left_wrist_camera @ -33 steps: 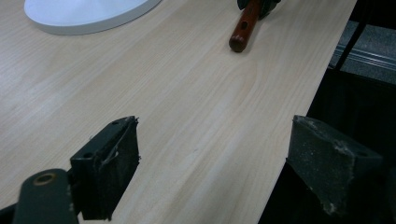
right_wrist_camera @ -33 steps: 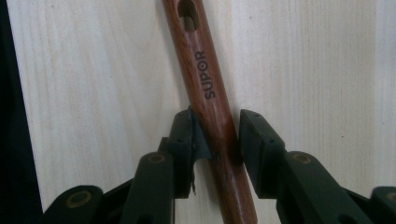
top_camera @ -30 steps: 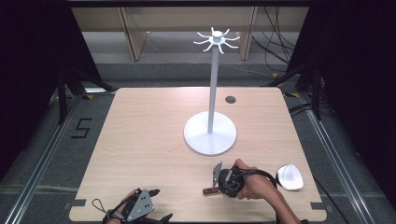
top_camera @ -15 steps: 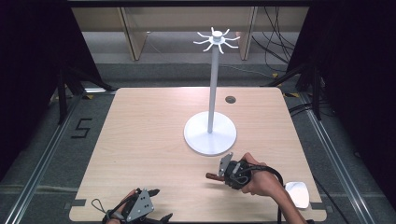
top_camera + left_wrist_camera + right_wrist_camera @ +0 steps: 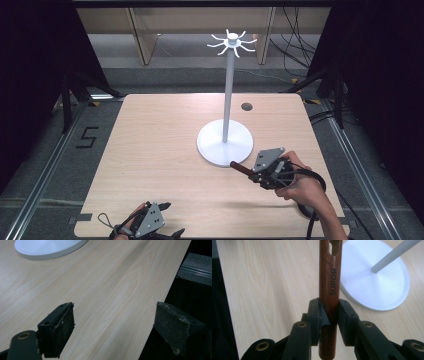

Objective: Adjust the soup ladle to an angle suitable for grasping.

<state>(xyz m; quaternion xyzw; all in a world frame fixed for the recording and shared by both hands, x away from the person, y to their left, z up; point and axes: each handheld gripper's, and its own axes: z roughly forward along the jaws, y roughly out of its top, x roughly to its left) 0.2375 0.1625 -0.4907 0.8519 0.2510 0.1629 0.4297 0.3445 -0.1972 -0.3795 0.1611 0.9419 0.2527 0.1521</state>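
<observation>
My right gripper (image 5: 248, 172) is shut on a reddish-brown wooden handle (image 5: 239, 168) marked SUPOR, lifted above the table just right of the stand's base. In the right gripper view both pads clamp the handle (image 5: 329, 277), whose slotted tip points up toward the base (image 5: 377, 282). The utensil's other end is hidden behind the hand. A white stand (image 5: 224, 142) with a thin pole and a ring of hooks (image 5: 231, 42) on top rises mid-table. At the table's front edge rests my left gripper (image 5: 172, 219), open with nothing between its jaws (image 5: 115, 332).
The light wooden table (image 5: 160, 150) has a small round cable hole (image 5: 246, 106) behind the stand. The left gripper view includes the stand's base (image 5: 47, 247) and the table's edge beside the right jaw. On the grey floor at the left is a "5" mark (image 5: 87, 137).
My right gripper has risen and moved left toward the stand's base with the wooden handle in it. The white head seen at the right earlier is out of sight. The left gripper has not moved.
</observation>
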